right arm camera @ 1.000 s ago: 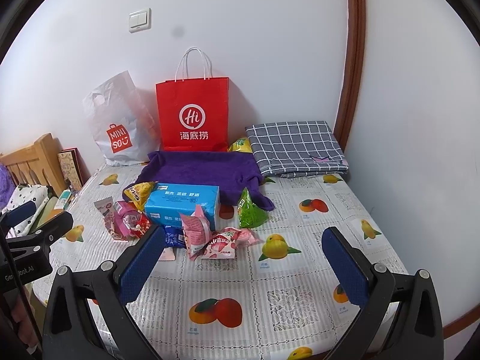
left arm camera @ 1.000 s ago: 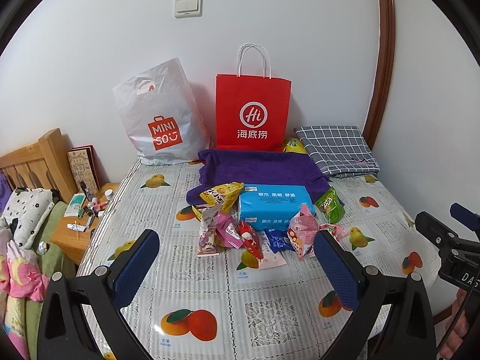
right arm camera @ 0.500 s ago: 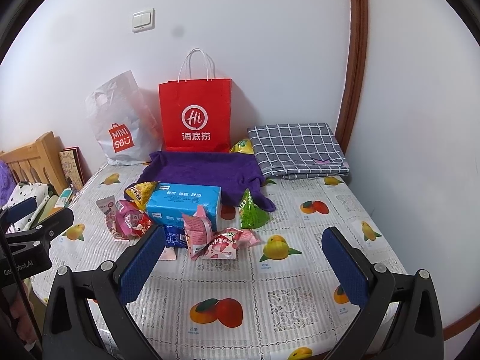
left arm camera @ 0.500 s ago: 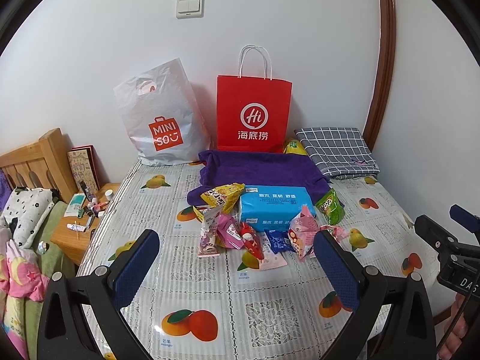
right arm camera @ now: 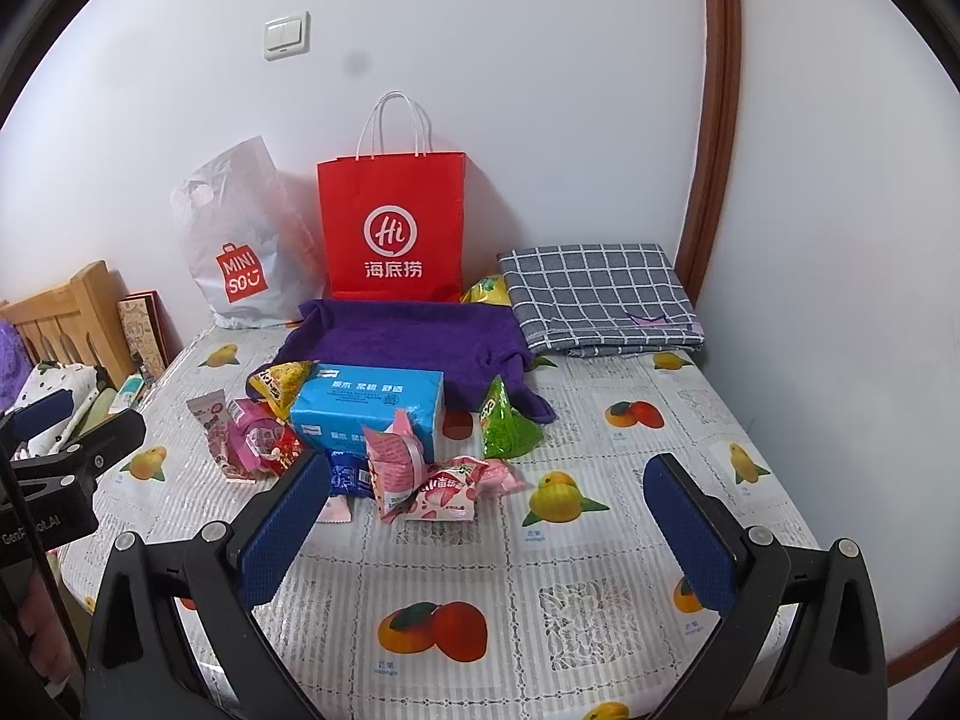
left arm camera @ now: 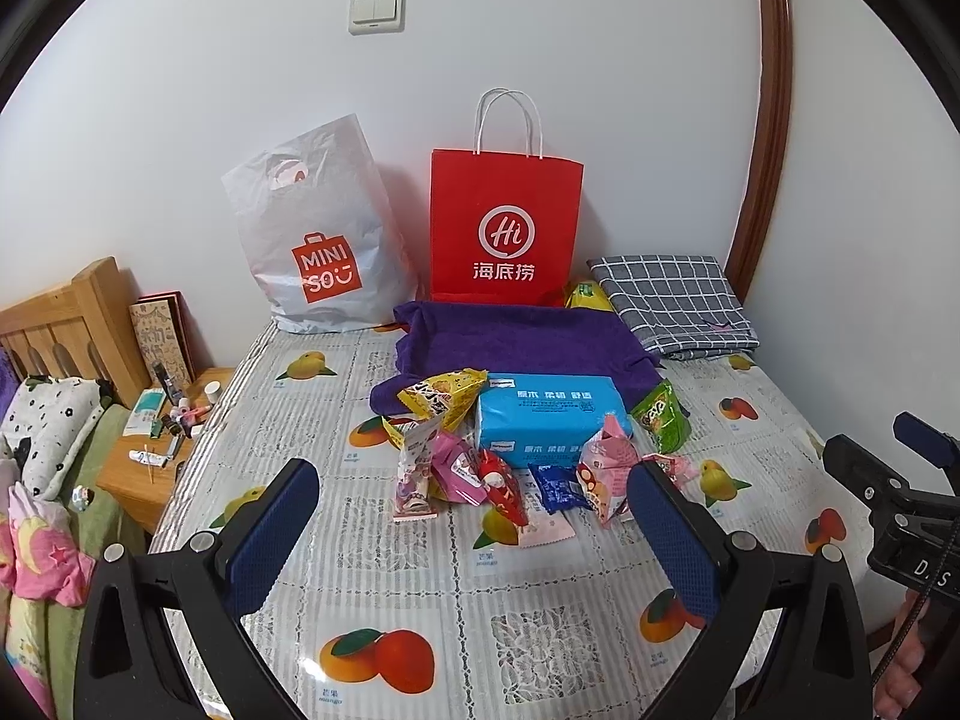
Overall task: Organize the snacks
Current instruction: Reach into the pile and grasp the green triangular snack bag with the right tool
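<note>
both grippers wide open and empty, held above the near edge of the table (left arm camera: 540, 618). the left gripper (left arm camera: 474, 534) frames the snack pile; the right gripper (right arm camera: 486, 525) has bare tablecloth between its pads, with the pile ahead and to its left. the snacks lie in 1 loose cluster against a blue tissue pack (left arm camera: 552, 414): a yellow packet (left arm camera: 444, 396) at its left, a green packet (left arm camera: 660, 417) at its right, and in front a red packet (left arm camera: 501, 483), a dark blue packet (left arm camera: 558, 486) and pink packets (right arm camera: 447, 489), several overlapping. a red paper bag (left arm camera: 504, 228) and a white plastic bag (left arm camera: 318, 234) stand at the wall, well apart from the pile. likely risks: overlapping wrappers could make a closing gripper catch 2 packets or drag a neighbour; glossy, puffy film may slip or crush; the empty-looking bags may tip when loaded.
</note>
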`<state>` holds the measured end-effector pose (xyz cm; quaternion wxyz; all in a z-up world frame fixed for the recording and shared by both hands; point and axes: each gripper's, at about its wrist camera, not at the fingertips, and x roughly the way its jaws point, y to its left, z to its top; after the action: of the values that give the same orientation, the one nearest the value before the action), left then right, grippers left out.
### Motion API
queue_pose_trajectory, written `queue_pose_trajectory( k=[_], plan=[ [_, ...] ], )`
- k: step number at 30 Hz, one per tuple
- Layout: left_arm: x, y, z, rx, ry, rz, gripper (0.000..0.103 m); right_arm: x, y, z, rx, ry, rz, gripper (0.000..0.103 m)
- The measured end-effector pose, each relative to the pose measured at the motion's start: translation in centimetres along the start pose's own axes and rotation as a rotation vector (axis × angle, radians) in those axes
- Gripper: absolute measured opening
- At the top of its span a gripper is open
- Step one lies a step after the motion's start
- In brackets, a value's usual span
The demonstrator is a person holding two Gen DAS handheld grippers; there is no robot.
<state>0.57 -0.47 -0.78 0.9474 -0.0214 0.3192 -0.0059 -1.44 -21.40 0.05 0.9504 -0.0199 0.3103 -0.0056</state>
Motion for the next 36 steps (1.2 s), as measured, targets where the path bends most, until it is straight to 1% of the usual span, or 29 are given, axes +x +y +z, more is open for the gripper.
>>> queue_pose_trajectory(
  k=[5,11,18,22,25,28,32,36],
  plan=[
    [1.4,0.3,0.6,0.002,0.015,0.007,0.103,0.8,-0.2,0.2,0.007,-0.007,0.016,0.102],
    [3.6,1.1,0.9,-0.003,0.039,0.002,0.103,2.6,-0.5,0.3,-0.005,0.009,0.036,0.102],
    [6.7,2.2,0.7,-0.015,0.072,-0.018,0.103,5.8,-1.4,0.1,-0.009,0.053,0.062,0.102],
    [8.4,3.0,0.4,-0.028,0.092,-0.003,0.103,9.0,-2.1,0.0,0.001,0.109,0.066,0.102],
    [9.8,3.6,0.1,-0.040,0.114,-0.002,0.102,11.4,-3.0,-0.2,0.017,0.122,0.057,0.102],
    [11.2,4.2,0.0,-0.041,0.137,0.006,0.102,14.1,-3.7,-0.3,0.032,0.147,0.063,0.096],
    [12.8,5.3,0.3,-0.060,0.154,0.013,0.102,17.6,-4.4,-0.2,0.035,0.185,0.054,0.095],
    [14.4,6.5,0.5,-0.099,0.160,0.004,0.102,20.7,-4.7,-0.1,0.035,0.211,0.052,0.093]
  ],
)
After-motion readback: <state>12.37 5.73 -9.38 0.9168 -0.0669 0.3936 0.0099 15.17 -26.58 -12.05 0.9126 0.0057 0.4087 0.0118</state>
